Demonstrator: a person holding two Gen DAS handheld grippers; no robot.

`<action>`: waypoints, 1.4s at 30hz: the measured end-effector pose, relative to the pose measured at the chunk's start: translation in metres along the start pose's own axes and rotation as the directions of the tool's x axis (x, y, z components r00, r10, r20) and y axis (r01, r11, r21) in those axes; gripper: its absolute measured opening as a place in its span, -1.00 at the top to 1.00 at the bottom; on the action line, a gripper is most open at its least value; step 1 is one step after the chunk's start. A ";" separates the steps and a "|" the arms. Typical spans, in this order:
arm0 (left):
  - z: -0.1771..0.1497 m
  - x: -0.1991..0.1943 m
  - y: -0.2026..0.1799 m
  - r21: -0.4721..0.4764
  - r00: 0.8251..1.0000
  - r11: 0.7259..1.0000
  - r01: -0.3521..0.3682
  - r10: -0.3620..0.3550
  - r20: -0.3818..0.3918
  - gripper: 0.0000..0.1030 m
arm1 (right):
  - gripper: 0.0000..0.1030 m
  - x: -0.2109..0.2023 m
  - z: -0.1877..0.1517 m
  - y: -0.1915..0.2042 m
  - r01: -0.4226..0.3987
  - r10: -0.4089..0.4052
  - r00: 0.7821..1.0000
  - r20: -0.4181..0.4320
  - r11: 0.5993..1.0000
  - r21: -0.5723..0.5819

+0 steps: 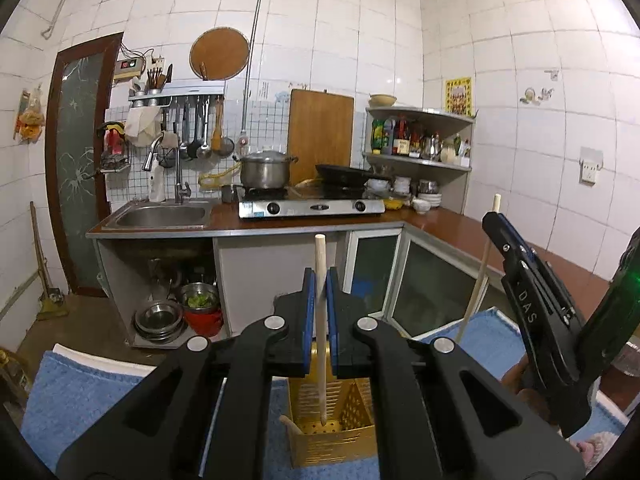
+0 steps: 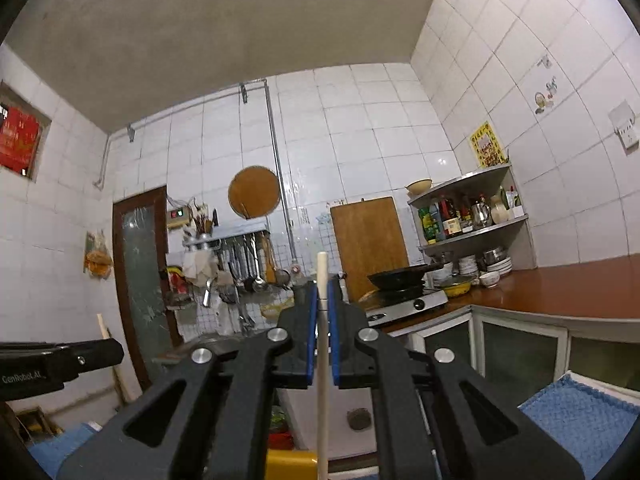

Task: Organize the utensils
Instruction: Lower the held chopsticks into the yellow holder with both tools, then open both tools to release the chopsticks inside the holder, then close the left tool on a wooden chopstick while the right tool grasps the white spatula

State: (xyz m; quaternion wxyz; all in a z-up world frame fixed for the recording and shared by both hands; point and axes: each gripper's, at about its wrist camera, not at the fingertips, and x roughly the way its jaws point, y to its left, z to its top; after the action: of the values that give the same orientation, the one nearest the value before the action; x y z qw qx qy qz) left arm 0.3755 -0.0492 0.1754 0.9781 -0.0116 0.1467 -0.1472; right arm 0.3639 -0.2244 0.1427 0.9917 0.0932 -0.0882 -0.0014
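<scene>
The left hand-held gripper (image 1: 320, 276) pinches a wooden chopstick (image 1: 321, 320) upright, its lower end inside the gold perforated utensil holder (image 1: 332, 436) standing on a blue towel (image 1: 80, 392); the right hand-held gripper (image 2: 322, 292) pinches a second chopstick (image 2: 322, 360) upright above the holder's yellow rim; another stick end (image 1: 289, 424) leans in the holder.

The left claw (image 1: 320, 284) and right claw (image 2: 323, 296) are black, blue-padded, silver-riveted.
</scene>
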 end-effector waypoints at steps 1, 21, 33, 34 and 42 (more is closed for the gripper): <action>-0.006 0.005 0.001 0.000 1.000 1.000 -0.001 0.002 -0.009 0.92 | 0.89 0.000 -0.004 0.000 -0.002 0.002 1.000 -0.005 1.000 -0.008; -0.028 0.003 0.004 -0.017 0.998 1.000 -0.004 0.003 -0.069 -0.19 | -0.09 -0.011 -0.023 -0.001 -0.039 0.010 0.968 -0.251 0.993 -0.109; -0.052 -0.056 0.030 -0.089 0.975 0.995 -0.034 0.014 -0.220 -0.90 | -0.43 -0.091 -0.004 -0.007 0.015 -0.094 0.909 -0.406 0.981 -0.193; -0.061 -0.057 0.033 -0.096 0.971 0.995 -0.037 0.013 -0.238 -0.90 | -0.45 -0.097 -0.009 -0.009 0.019 -0.100 0.900 -0.424 0.982 -0.190; -0.141 -0.042 0.034 -0.075 0.919 0.995 -0.067 0.032 -0.394 -0.90 | -0.49 -0.125 -0.080 -0.028 0.078 -0.162 0.776 -0.609 0.984 -0.162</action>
State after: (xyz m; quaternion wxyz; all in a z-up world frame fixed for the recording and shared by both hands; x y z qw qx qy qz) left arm 0.3061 -0.0012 0.0498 0.9309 -0.0206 0.3461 -0.1152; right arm 0.2550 -0.2347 0.0386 0.9673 0.0305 0.2488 -0.0397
